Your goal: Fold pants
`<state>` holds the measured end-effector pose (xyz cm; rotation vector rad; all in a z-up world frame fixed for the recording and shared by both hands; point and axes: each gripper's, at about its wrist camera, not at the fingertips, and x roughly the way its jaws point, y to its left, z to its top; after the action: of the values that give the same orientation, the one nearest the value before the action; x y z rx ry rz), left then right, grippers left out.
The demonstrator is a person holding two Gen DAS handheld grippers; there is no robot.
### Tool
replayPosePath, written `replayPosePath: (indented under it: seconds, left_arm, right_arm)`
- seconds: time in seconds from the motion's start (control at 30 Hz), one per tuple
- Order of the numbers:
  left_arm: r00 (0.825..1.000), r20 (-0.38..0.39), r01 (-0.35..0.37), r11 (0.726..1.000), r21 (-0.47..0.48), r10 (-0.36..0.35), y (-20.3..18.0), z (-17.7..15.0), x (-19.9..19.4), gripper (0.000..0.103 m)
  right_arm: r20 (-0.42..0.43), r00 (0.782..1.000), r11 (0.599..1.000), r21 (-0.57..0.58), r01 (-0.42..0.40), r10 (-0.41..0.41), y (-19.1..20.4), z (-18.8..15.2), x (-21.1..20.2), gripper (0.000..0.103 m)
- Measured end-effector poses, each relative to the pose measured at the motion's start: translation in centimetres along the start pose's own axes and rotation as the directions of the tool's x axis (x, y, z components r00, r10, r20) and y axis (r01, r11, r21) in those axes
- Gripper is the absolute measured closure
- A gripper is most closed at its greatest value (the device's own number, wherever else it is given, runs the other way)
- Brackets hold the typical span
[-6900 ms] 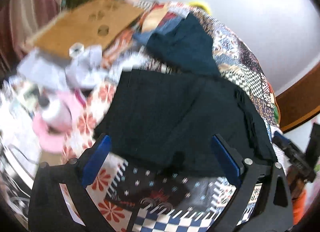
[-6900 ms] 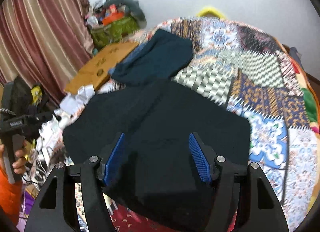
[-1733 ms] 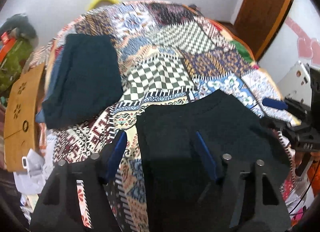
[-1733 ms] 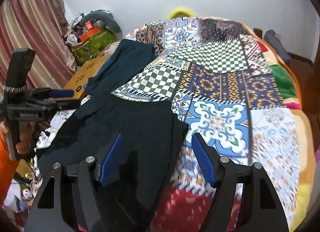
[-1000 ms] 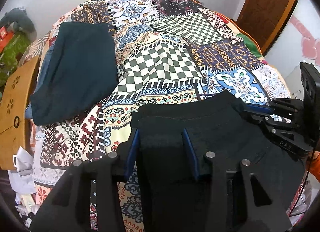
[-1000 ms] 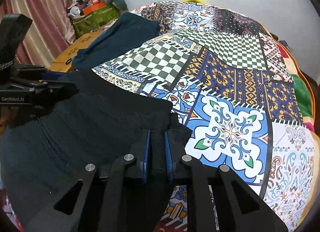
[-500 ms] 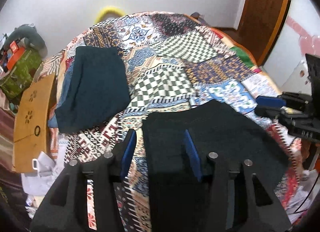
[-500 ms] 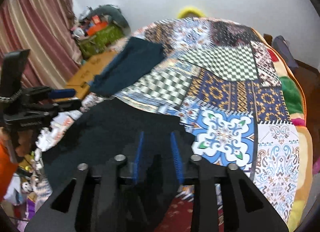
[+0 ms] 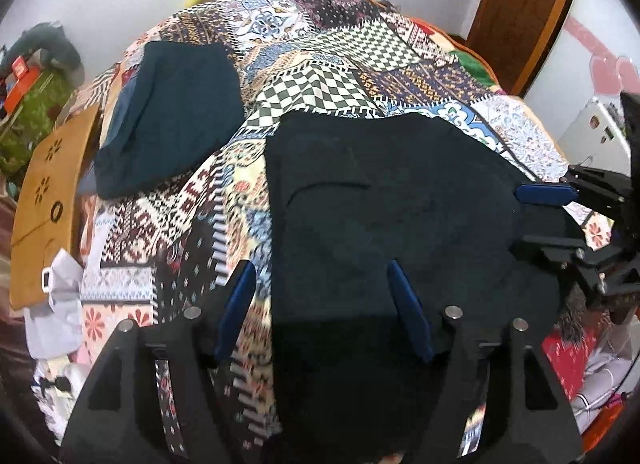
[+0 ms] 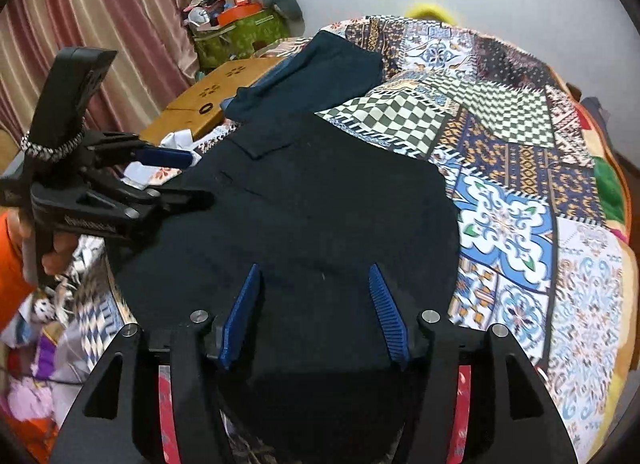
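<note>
The black pants (image 9: pixel 380 203) lie folded on the patchwork bedspread (image 9: pixel 320 75), also in the right wrist view (image 10: pixel 320 203). My left gripper (image 9: pixel 321 264) hovers over the pants' near left part. Its jaws are opening and the blue pads touch no cloth. My right gripper (image 10: pixel 313 268) hangs above the pants' near edge, its jaws also opening with nothing pressed between them. Each gripper shows in the other's view: the right gripper (image 9: pixel 520 217) at the pants' right side, the left gripper (image 10: pixel 196 177) at their left side.
A folded dark teal garment (image 9: pixel 172 111) lies on the bed beyond the pants. A wooden board (image 9: pixel 48 191) and white cloths (image 9: pixel 60 304) sit off the bed's left side, by a green bag (image 10: pixel 236 35) and a curtain. A wooden door (image 9: pixel 520 15) stands at the far right.
Both grippers have let go of the pants' far edge, lifted and drawn back toward me, with jaws spread wider. The pants now lie flat in a folded shape.
</note>
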<state>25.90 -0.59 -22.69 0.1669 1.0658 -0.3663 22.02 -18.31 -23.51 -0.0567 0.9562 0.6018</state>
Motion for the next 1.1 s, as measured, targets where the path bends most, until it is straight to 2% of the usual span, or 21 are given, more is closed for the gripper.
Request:
replayPosePath:
  seconds: [0.2,0.3,0.37,0.5,0.6,0.7,0.83,0.97,1.1]
  left_arm:
    - [1.0,0.029,0.001,1.0,-0.027,-0.001,1.1,-2.3,-2.3,0.032]
    - [0.998,0.019,-0.067,0.997,-0.035,0.067,1.7,-3.5,-2.6,0.032]
    - [0.999,0.013,-0.031,0.996,-0.084,0.032,2.8,-4.6,-2.8,0.031]
    - [0.999,0.017,-0.039,0.991,-0.127,0.042,3.8,-5.6,-3.3,0.032]
    - [0.991,-0.023,-0.134,0.978,-0.16,0.132,5.0,-6.6,-2.9,0.035]
    - [0.993,-0.059,-0.117,0.971,-0.209,0.107,6.5,-7.6,-2.4,0.038]
    - [0.992,-0.007,-0.127,0.964,-0.232,0.129,7.3,-7.2,-4.3,0.038]
    - [0.99,0.048,-0.118,0.971,-0.209,0.13,6.9,-5.4,-5.7,0.038]
    - [0.993,0.088,-0.056,0.981,-0.183,0.073,5.6,-2.7,-5.9,0.029]
  right_arm:
    - [0.015,1.0,0.997,0.072,0.007,-0.008,-1.4,-1.9,-1.6,0.05]
    - [0.027,0.999,0.993,0.11,0.033,-0.036,-2.0,-2.8,-2.2,0.05]
    - [0.029,1.0,0.988,0.156,0.007,-0.012,-2.7,-3.6,-2.4,0.05]
    - [0.038,0.999,0.97,0.242,-0.021,0.012,-3.9,-4.9,-2.8,0.046]
    - [0.038,0.999,0.966,0.257,-0.001,-0.009,-4.3,-5.5,-3.4,0.046]
    - [0.034,0.999,0.963,0.269,0.0,-0.01,-4.5,-5.7,-3.8,0.046]
    - [0.026,0.999,0.964,0.265,0.039,-0.047,-4.7,-6.0,-4.8,0.046]
    - [0.018,0.993,0.965,0.238,0.107,-0.115,-4.9,-6.1,-5.7,0.044]
    - [0.032,0.992,0.96,0.259,0.107,-0.119,-5.4,-5.2,-6.4,0.042]
